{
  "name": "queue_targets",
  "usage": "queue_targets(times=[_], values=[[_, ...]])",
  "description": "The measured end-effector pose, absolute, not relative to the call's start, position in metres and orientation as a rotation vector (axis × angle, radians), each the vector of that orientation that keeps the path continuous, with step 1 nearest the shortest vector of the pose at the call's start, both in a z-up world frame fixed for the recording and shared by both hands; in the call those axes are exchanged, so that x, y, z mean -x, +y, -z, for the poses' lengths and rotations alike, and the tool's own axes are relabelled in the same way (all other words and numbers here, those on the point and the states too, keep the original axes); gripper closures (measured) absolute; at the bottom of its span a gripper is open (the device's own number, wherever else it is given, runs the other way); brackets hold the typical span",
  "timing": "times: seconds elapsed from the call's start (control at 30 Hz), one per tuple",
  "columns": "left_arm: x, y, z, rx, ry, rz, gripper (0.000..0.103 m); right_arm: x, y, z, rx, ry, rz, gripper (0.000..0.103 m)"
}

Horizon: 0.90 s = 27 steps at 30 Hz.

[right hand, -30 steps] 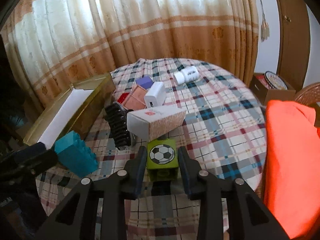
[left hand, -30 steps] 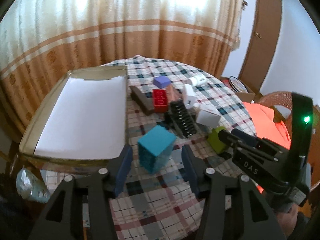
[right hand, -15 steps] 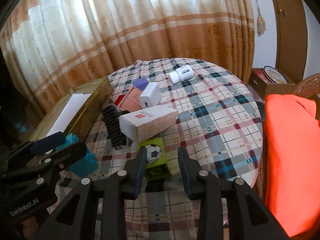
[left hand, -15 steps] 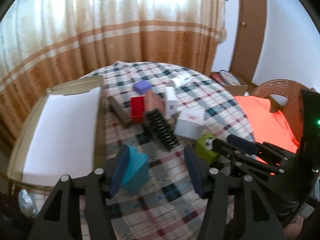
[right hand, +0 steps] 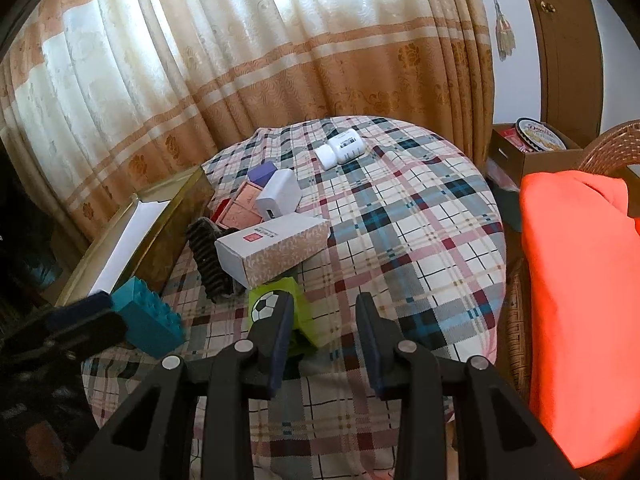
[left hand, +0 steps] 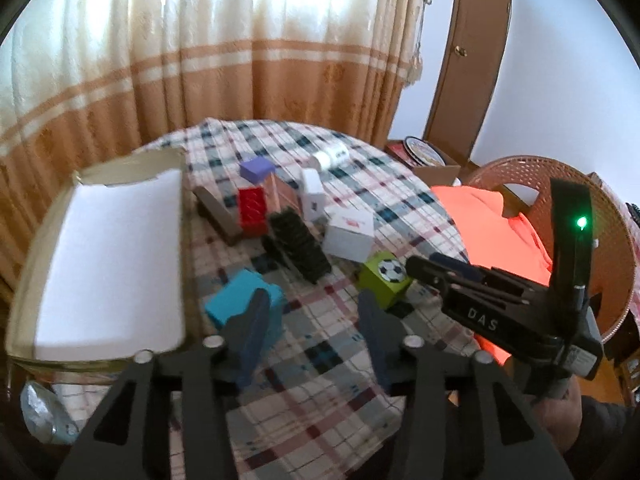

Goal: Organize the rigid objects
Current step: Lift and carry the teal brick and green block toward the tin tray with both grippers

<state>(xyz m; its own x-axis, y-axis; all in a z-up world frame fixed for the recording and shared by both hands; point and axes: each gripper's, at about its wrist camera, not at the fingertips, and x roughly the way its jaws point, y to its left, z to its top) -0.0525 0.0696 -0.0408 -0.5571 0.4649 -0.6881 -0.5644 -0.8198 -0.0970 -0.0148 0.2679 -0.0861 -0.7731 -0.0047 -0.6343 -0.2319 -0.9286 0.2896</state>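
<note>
Both jaws apart, teal block half-hidden by left finger — green cube likewise.

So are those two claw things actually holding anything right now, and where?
Nothing is held. The left gripper is open, the teal block beside its left finger. The right gripper is open, the green soccer-ball cube off to its left.

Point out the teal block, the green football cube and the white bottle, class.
teal block (left hand: 236,300), left wrist view, top face.
green football cube (left hand: 382,280), left wrist view, top face by the ball.
white bottle (right hand: 346,148), right wrist view, labelled body.
</note>
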Motion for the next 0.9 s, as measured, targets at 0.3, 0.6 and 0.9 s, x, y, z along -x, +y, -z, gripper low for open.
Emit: queue_targets(times=[0.3, 0.6, 0.9], values=[[0.067, 0.074, 0.049, 1.020, 0.220, -2.378, 0.053, 0.013, 0.268, 0.087, 1.002, 0.542, -2.798, 0.068], [0.089, 0.087, 0.062, 1.074, 0.347, -2.374, 0.034, 0.011, 0.268, 0.087, 1.001, 0.551, -2.794, 0.068], [0.069, 0.090, 0.059, 1.122, 0.234, -2.243, 0.035, 0.010, 0.276, 0.086, 1.002, 0.572, -2.767, 0.068]])
